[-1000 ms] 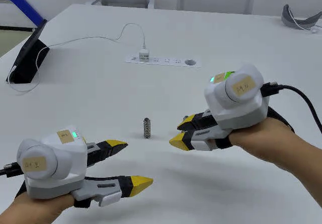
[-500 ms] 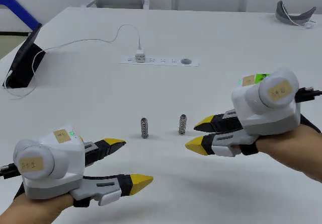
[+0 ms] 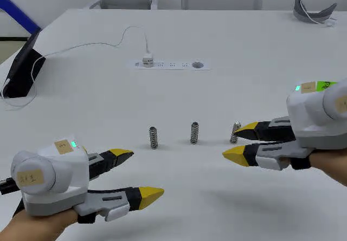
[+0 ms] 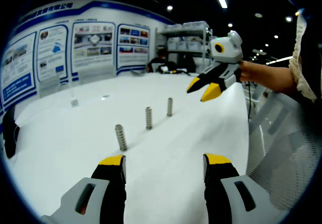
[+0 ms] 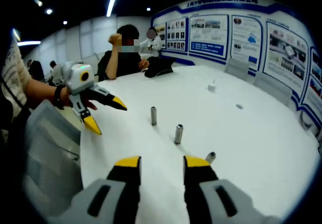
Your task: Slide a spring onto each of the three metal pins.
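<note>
– how far along are you?
– finished or very near it, as i judge it. three pins stand in a row on the bench [image 3: 244, 46]: the left pin [image 3: 153, 137], the middle pin [image 3: 194, 133] and the right pin [image 3: 235, 132]. each looks wrapped in a spring [image 4: 148, 118] from the base up.
– and your tools?
– both released, carrying nothing. my left tool [image 3: 143, 172] hangs low and near me, well short of the row, jaws spread wide. my right tool [image 3: 232, 143] is just beside the right pin, jaws apart. in the head view its upper jaw tip overlaps that pin, and i cannot tell whether they touch.
– what do the springs look like?
– small grey coils, upright, with tight turns. each one reaches about to the top of its pin. in the left gripper view the ribbing on the nearest one is plain to see. in the right gripper view the right pin shows a pale top, right by my jaw tip.
– anything left to do?
– at most a check that each coil sits fully down. they are too small here for me to say.
</note>
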A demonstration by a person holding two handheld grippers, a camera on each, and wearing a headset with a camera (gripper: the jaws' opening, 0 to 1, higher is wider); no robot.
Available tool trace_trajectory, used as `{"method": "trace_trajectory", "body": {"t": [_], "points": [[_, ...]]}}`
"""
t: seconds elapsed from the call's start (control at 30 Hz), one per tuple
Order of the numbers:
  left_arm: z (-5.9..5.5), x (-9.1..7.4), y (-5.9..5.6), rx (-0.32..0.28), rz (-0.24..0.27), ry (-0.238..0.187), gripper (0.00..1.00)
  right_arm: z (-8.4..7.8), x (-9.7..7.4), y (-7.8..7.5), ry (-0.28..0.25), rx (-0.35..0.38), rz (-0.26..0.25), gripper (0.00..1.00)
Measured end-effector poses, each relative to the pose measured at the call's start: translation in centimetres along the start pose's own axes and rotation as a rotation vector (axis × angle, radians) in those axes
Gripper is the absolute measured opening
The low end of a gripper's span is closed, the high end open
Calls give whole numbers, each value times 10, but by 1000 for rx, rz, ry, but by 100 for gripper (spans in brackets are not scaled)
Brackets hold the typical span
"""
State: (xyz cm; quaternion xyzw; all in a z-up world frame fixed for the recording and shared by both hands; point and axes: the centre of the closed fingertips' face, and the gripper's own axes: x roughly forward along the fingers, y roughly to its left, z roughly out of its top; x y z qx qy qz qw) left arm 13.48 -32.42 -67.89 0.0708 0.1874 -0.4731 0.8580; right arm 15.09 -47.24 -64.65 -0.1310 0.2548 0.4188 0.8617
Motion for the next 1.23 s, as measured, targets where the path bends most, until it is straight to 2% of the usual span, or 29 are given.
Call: {"method": "trace_trajectory", "body": {"t": [0.33, 0.47, 0.73, 1.23], "points": [[0, 0, 1, -4, 4, 2, 63, -11, -18, -14, -40, 43, -35, 44], [0, -1, 1, -6, 4, 2, 63, -13, -25, -20, -73, 76, -45, 47], [1, 0, 2, -13, 5, 3, 64, -16, -31, -25, -116, 102, -42, 57], [0, -1, 4, -46, 8, -2, 65, -39, -31, -34, -69, 89, -59, 64]]}}
